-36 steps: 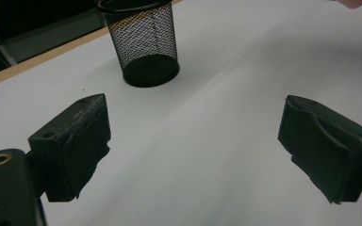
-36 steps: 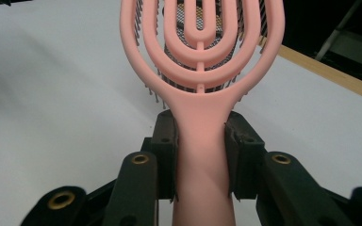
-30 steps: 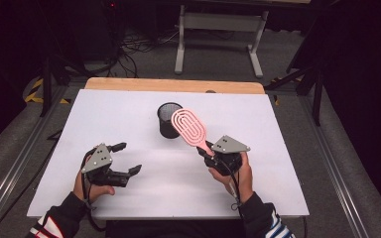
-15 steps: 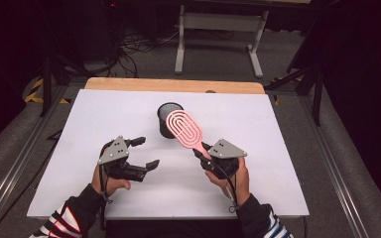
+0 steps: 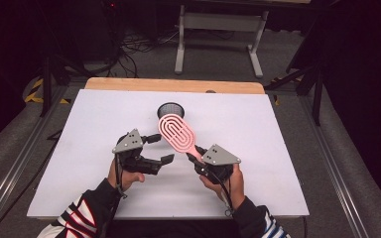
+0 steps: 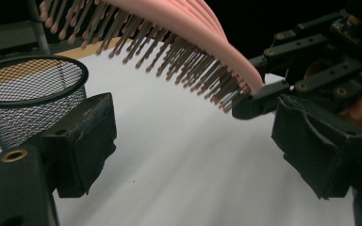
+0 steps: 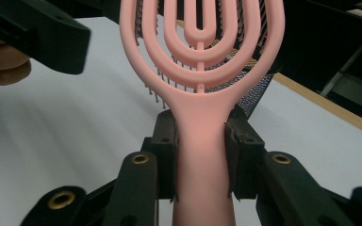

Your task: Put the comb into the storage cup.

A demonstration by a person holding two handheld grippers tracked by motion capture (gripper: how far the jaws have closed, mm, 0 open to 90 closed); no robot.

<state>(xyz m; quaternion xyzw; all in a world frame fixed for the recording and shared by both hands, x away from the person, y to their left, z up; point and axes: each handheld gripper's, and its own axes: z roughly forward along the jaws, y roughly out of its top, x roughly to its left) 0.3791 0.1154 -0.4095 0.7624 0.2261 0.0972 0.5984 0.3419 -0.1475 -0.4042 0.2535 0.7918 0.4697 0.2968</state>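
Firmly, pink hairbrush (image 7: pixel 201 117) handle sits between right gripper (image 7: pixel 200 155) jaws.

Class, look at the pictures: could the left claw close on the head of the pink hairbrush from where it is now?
Probably yes. The left claw is open beside the pink hairbrush, whose head hangs free above the table; the right claw grips the handle alone, so nothing blocks the way.

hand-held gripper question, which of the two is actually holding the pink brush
The right hand-held gripper: its jaws are shut on the handle of the pink brush. The left hand-held gripper is open and empty beside it.
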